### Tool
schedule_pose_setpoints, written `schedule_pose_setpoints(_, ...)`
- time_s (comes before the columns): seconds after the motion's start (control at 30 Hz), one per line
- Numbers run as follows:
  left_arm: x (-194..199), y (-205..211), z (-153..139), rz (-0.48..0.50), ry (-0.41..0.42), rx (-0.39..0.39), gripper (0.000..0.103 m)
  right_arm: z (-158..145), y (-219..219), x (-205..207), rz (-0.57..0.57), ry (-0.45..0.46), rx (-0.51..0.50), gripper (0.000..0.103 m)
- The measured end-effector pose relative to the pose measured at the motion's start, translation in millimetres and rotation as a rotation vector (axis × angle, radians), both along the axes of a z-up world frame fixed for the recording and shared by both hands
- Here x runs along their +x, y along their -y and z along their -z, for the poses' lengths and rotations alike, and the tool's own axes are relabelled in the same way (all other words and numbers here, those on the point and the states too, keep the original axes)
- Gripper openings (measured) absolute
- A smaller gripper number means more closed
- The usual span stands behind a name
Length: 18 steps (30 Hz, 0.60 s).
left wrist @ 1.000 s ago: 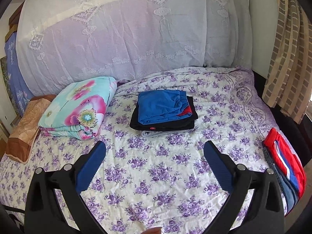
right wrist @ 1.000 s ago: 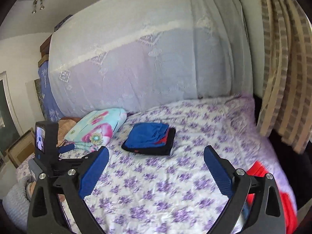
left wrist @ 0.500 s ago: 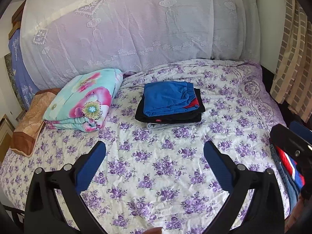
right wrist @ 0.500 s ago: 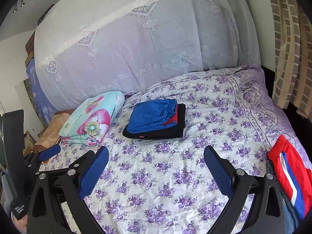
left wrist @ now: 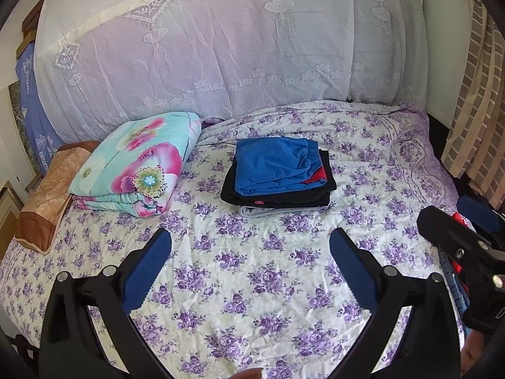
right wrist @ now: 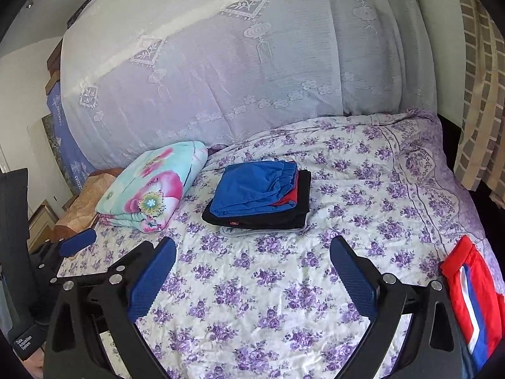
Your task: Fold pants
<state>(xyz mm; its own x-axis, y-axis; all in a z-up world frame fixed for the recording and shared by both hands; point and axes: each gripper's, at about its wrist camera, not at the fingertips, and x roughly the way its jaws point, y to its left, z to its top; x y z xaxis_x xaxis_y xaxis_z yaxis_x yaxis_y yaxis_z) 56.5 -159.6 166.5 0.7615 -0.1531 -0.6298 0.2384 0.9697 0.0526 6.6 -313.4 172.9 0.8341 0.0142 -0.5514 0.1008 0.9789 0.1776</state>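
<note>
A stack of folded pants (left wrist: 277, 173) (right wrist: 258, 195), blue on top of black and grey, lies mid-bed on the purple-flowered sheet (left wrist: 252, 284). Red pants with blue and white stripes (right wrist: 473, 300) lie unfolded at the bed's right edge, partly over something denim. My left gripper (left wrist: 251, 268) hovers open above the bare sheet, nothing between its blue pads. My right gripper (right wrist: 252, 271) is open too, just left of the red pants. In the left wrist view the right gripper (left wrist: 467, 230) shows at the far right, covering most of the red pants.
A folded floral quilt (left wrist: 139, 173) and a brown pillow (left wrist: 47, 195) sit at the left of the bed. A white lace cover (left wrist: 221, 47) drapes the bulk behind. A checked curtain (left wrist: 479, 94) hangs at the right.
Both grippers have tilted down and shifted toward the bed. The right gripper now reaches into the left wrist view at the right, over the red pants. Both stay open.
</note>
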Motion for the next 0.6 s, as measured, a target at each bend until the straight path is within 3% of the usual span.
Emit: schedule_pose_setpoints(0.6,2.8,0.5,-3.9,-0.007,0.001,0.004,0.098,-2.5,2.3,1.7,-0.006,0.007,-0.007,0.098)
